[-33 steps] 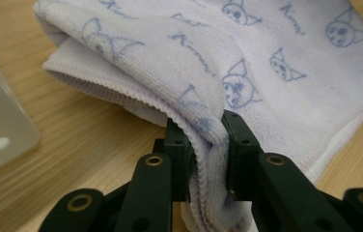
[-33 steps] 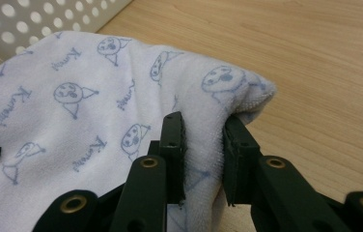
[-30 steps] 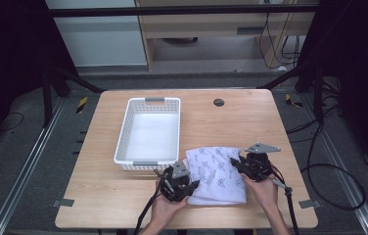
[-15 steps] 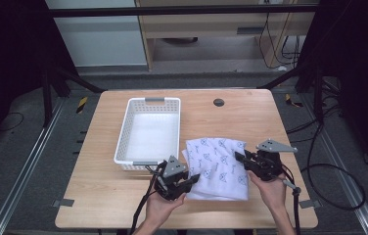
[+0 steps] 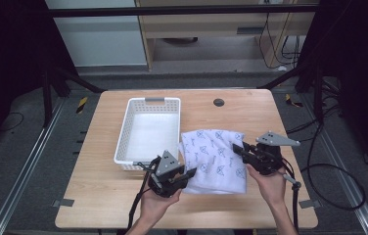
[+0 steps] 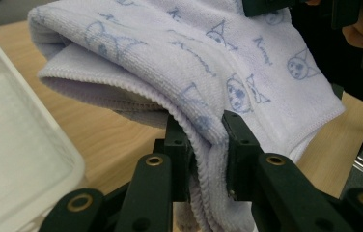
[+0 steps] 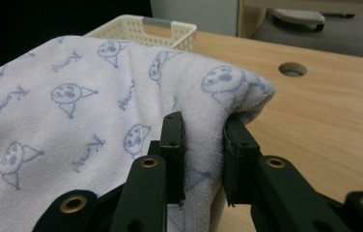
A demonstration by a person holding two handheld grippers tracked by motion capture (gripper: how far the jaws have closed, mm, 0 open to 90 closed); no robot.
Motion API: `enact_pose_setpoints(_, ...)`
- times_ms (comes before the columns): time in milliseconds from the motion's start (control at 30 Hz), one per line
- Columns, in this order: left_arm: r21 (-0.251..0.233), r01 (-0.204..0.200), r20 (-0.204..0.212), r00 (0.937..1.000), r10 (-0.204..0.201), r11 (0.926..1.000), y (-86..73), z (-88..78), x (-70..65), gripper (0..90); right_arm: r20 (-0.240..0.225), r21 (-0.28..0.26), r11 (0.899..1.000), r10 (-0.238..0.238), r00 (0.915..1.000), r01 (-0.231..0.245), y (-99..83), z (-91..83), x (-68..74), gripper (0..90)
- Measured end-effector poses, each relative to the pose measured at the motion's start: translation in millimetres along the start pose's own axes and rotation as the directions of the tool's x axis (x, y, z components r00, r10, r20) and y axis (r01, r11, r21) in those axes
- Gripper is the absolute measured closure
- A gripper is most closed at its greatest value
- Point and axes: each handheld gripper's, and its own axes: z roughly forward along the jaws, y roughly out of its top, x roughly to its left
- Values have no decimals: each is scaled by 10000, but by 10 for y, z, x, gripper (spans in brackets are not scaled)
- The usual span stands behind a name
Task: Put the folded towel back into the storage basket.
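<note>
— Dark curtains hang on both sides, and the pale wooden table stands in the middle with a white plastic basket on its left half. See the cloth?

— Yes, a folded white towel printed with little blue cartoon faces, just right of the basket and near the front edge. It bulges up between the two hands.

— What's the left tool doing?

— Its jaws are pinched together on the towel's near-left edge. In the left gripper view the hem runs right down between the two black jaws, with the folded layers sagging above the wood.

— And the right tool?

— Clamped on the towel too, at the right-hand edge. In the right gripper view the fabric drapes over and between the jaws, and the basket sits beyond it.

— Anything else on the table?

— A round cable hole near the far edge, well apart from the towel.
</note>
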Motion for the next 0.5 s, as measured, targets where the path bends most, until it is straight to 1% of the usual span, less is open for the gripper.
enact_pose_setpoints(167, -313, 3, -350, 9994, -14, 9995, 110, -143, 112, 742, -47, -422, 9991, -71, 10000, 69, 196, 52, 98, 735)
enact_pose_setpoints(267, -510, 18, -596, 9982, -49, 9987, 154, -245, 200, 742, -57, -591, 9982, -125, 9999, 122, 317, 146, 180, 734)
enact_pose_setpoints(300, -510, 18, -596, 9982, -49, 9987, 154, -245, 200, 742, -87, -620, 9980, -122, 9999, 117, 351, 177, 207, 734)
enact_pose_setpoints(333, -632, 119, -697, 9974, -163, 9979, 171, -310, 276, 742, -113, -685, 9976, -130, 9999, 122, 389, 217, 241, 734)
enact_pose_setpoints(433, -783, 270, -830, 9960, -335, 9966, 176, -405, 398, 742, -128, -775, 9969, -178, 9998, 168, 457, 296, 311, 733)
enact_pose_setpoints(500, -848, 368, -920, 9948, -446, 9957, 169, -448, 452, 742, -167, -775, 9967, -251, 9995, 237, 514, 369, 373, 734)
